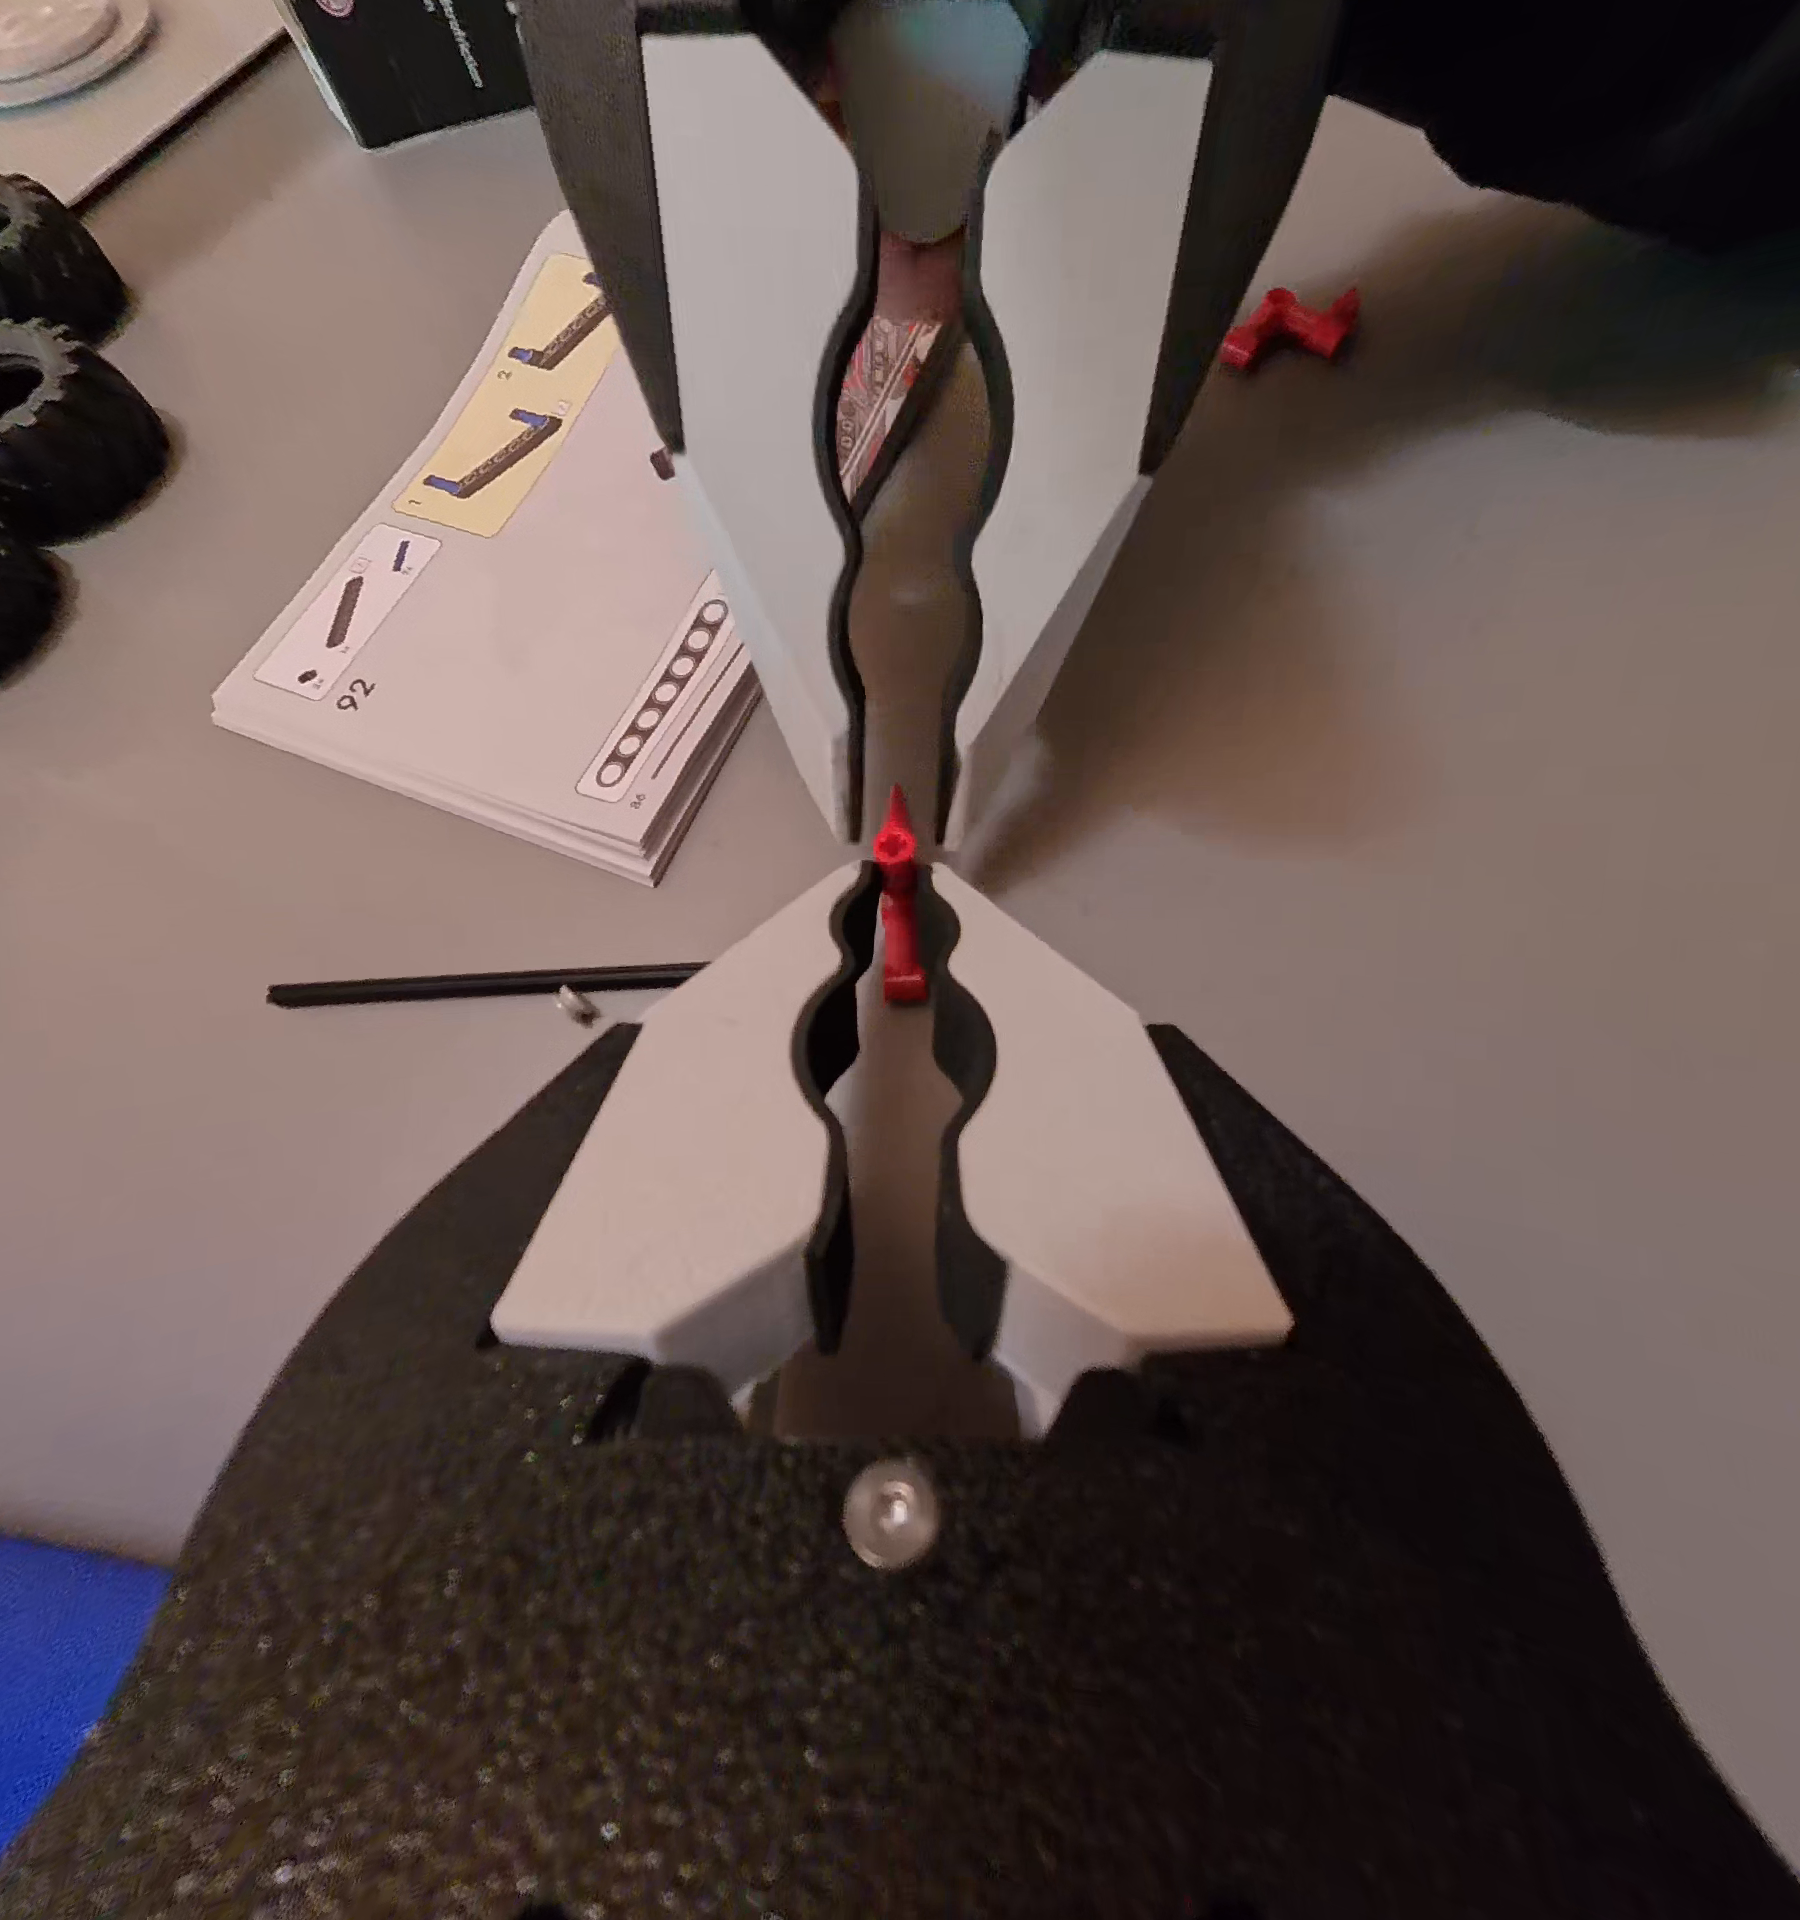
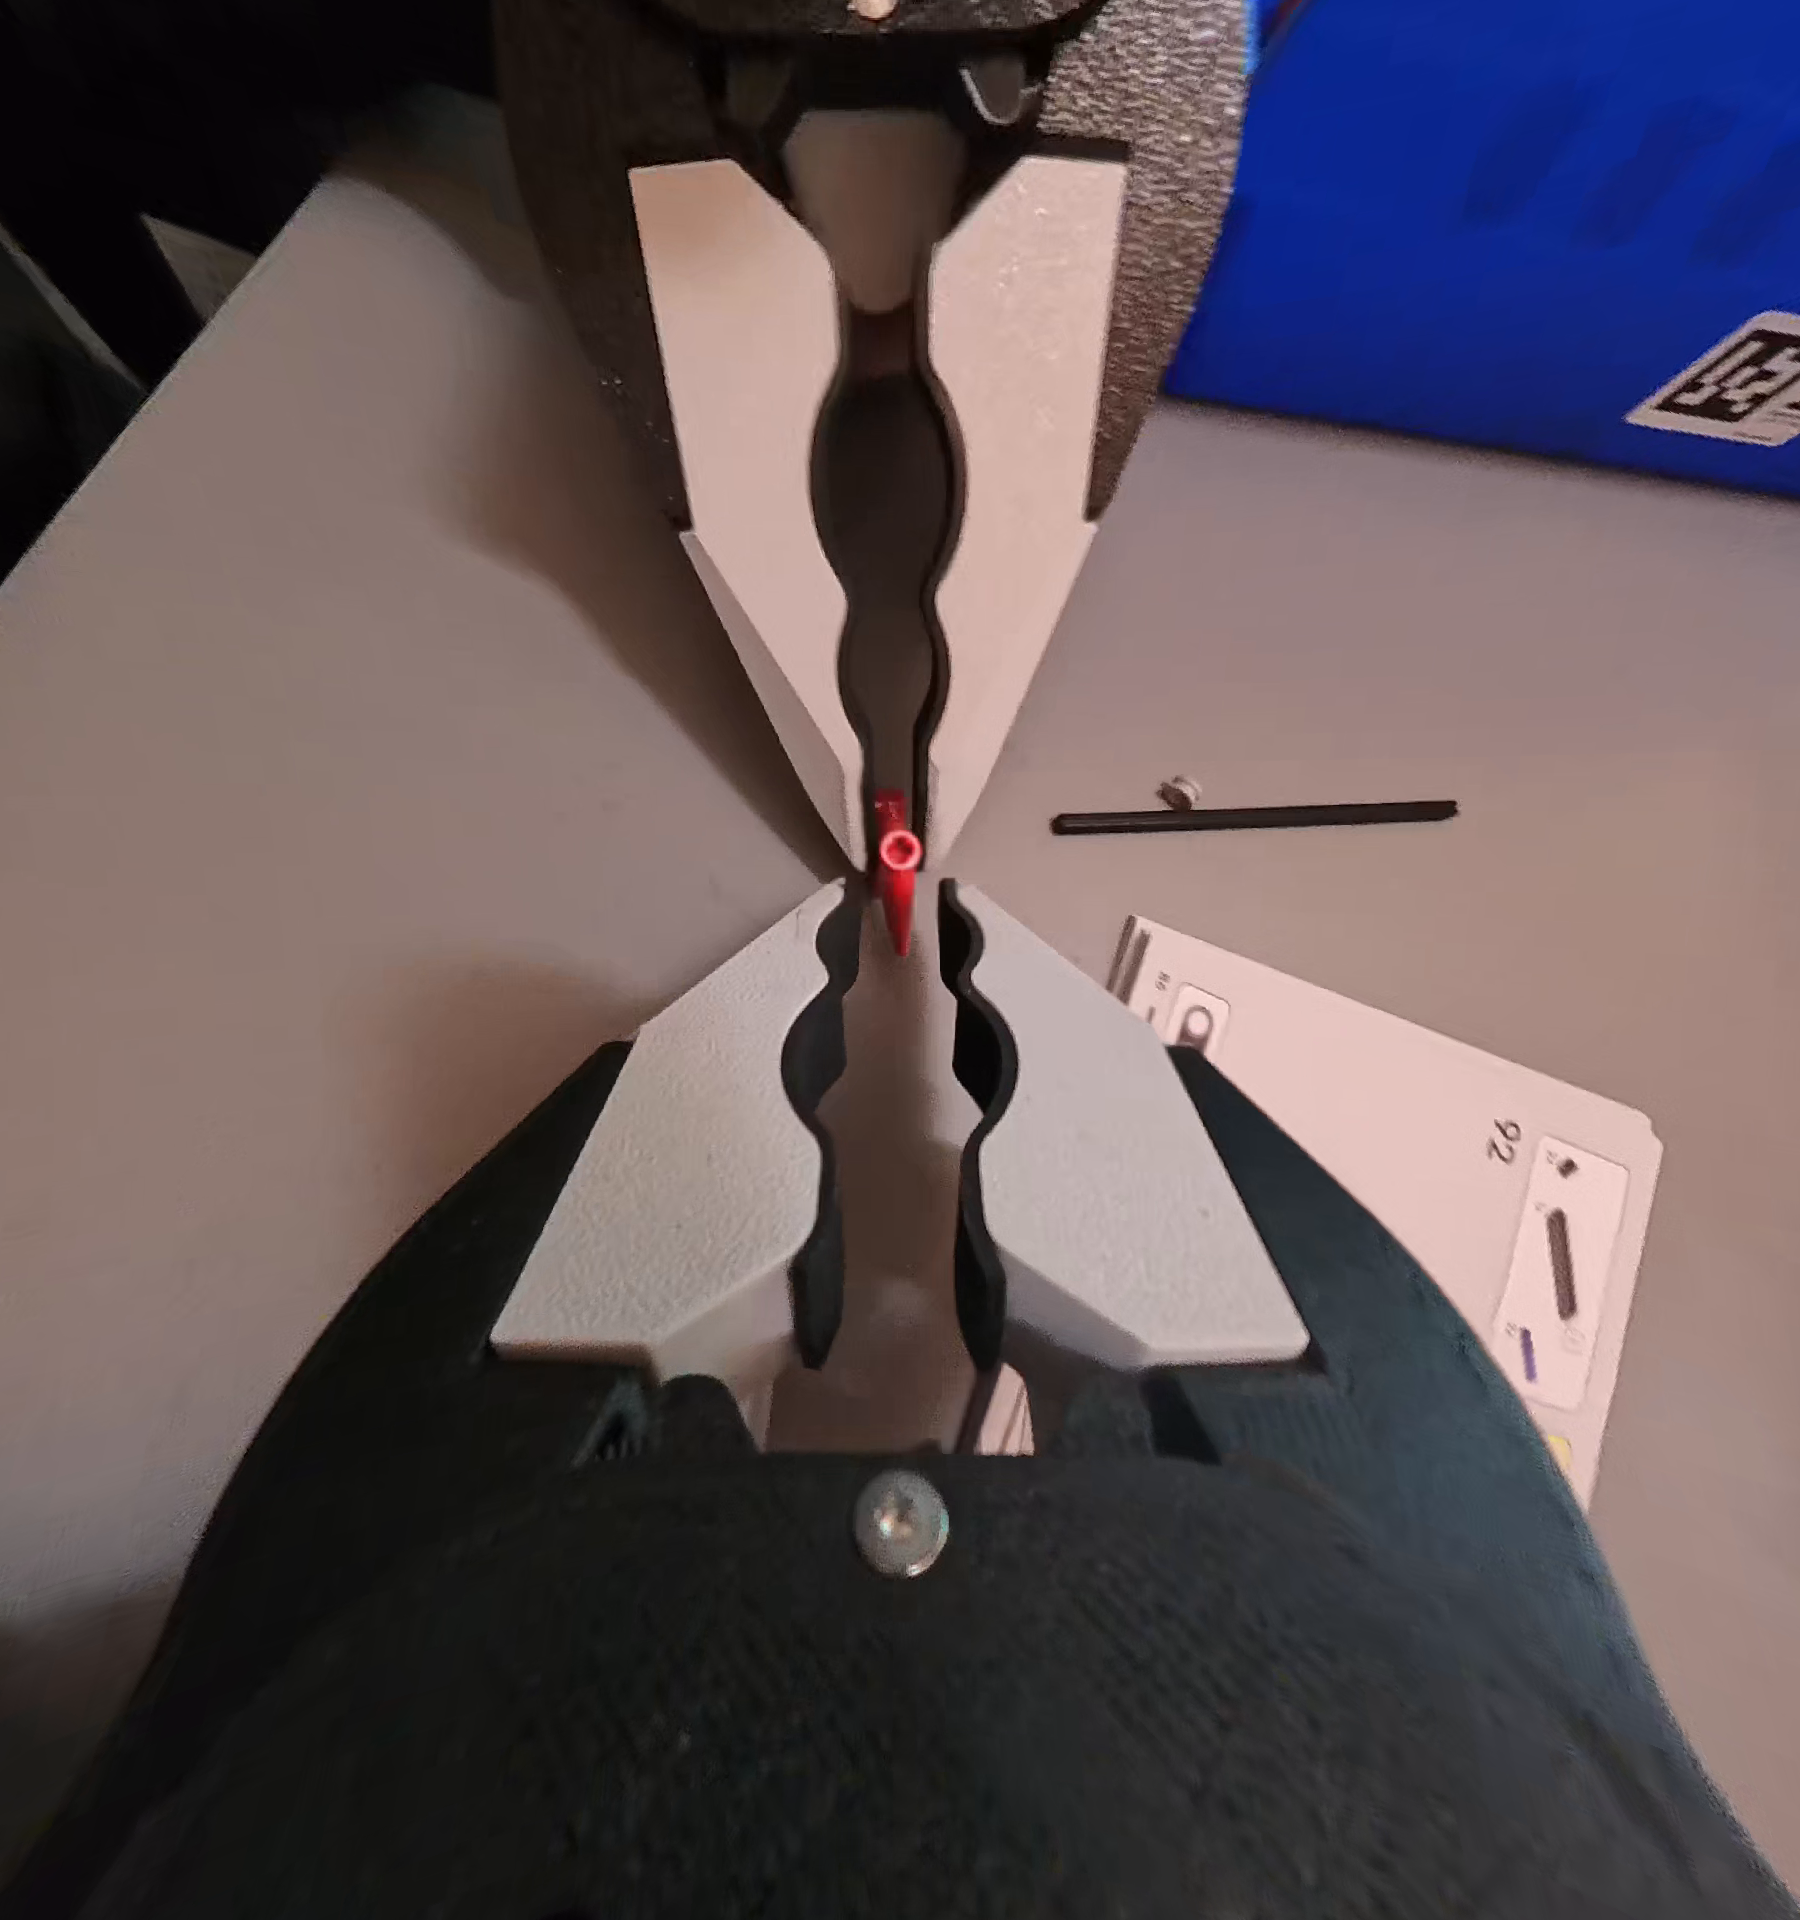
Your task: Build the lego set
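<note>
Two grippers are meeting tip to tip above the table (image 1: 1395,831): the left gripper (image 1: 894,878) is pinching a red lego piece (image 1: 898,925), apparently presenting it to the right gripper (image 2: 901,883), whose fingers are spreading slightly around its end.

Your lighting's dim and warm. Soft shadows fan across the grey table (image 1: 1395,831) from both sets of fingers. Strong fisheye stretch at edges. Right view's blue bin (image 2: 1550,208) is blurred; top right of left view goes near black.
</note>
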Demonstrator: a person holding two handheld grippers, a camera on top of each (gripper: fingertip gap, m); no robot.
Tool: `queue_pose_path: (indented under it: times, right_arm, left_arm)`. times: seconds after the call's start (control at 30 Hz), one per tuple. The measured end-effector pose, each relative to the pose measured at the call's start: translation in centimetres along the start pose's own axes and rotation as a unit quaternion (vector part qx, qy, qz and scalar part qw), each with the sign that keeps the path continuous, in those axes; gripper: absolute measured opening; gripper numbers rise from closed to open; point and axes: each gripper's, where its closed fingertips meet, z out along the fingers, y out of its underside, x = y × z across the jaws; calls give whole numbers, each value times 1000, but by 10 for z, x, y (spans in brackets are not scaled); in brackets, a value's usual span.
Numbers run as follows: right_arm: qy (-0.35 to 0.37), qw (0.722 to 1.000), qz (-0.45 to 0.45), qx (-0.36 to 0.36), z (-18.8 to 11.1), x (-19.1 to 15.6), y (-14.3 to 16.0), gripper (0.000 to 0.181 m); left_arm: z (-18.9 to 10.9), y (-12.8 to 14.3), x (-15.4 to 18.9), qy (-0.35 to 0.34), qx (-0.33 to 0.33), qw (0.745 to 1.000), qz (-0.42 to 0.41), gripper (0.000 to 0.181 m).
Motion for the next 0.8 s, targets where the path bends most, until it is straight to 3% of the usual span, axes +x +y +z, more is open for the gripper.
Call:
queue_pose_path:
  times: [0.03,0.23,0.43,0.5,0.57,0.8]
  right_arm:
    - [-4,1000,-4,-2,3,-2,-1,8]
    - [-6,1000,0,-22,5,1,1,4]
    - [-96,990,105,-6,3,0,6,5]
    - [-130,983,127,-2,4,-3,5,5]
    - [-146,980,136,0,6,-2,3,6]
    - [-157,978,133,-26,15,0,8,8]
  left_arm:
    - [0,0,0,2,0,1000,-1,4]
    - [-1,9,3,-9,-27,999,34,17]
    - [-7,4,-4,-105,-17,978,180,44]
    - [-3,5,-3,-120,-28,965,233,41]
    - [1,6,-4,-121,-34,961,248,26]
    - [5,9,-8,-99,-41,973,204,11]
